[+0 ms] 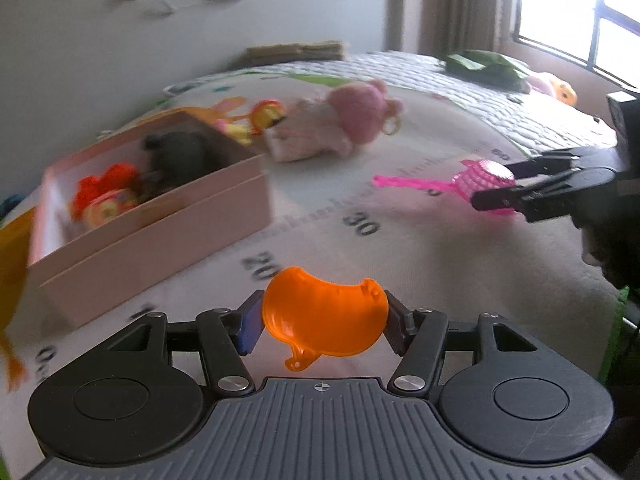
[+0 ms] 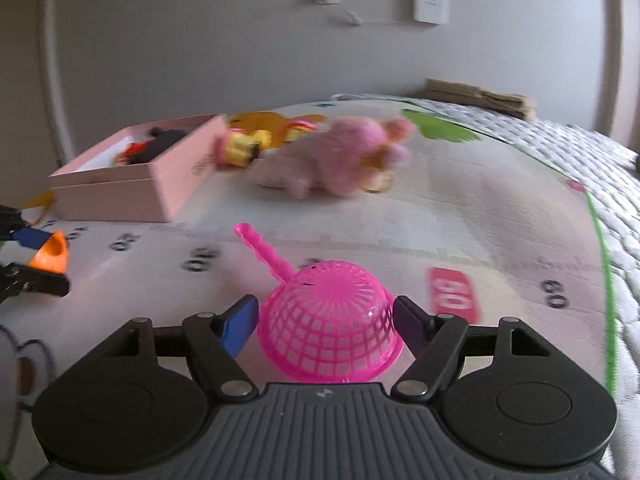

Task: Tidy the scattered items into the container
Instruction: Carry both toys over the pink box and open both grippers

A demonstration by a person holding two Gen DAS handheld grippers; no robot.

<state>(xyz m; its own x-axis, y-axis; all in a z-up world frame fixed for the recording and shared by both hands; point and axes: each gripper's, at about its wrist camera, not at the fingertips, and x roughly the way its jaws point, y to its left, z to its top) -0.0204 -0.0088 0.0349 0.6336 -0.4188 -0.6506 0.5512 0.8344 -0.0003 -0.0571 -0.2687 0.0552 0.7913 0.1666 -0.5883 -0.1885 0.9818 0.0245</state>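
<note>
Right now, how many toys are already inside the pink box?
3 that I can make out: a dark plush toy at the back, an orange-red toy in front of it, and a yellow-pink round toy beside that. Blur and the box wall may hide others.

A bed's printed play mat [image 2: 460, 208] carries a pink box [image 1: 160, 236] near its left edge and a pink plush [image 1: 340, 124] mid-mat.

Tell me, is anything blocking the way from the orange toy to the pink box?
Nothing visible is. The orange toy sits gripped in the left hand-held gripper, and only bare play mat lies between it and the pink box, whose top is open. The pink plush lies beyond the box, off that path.
</note>
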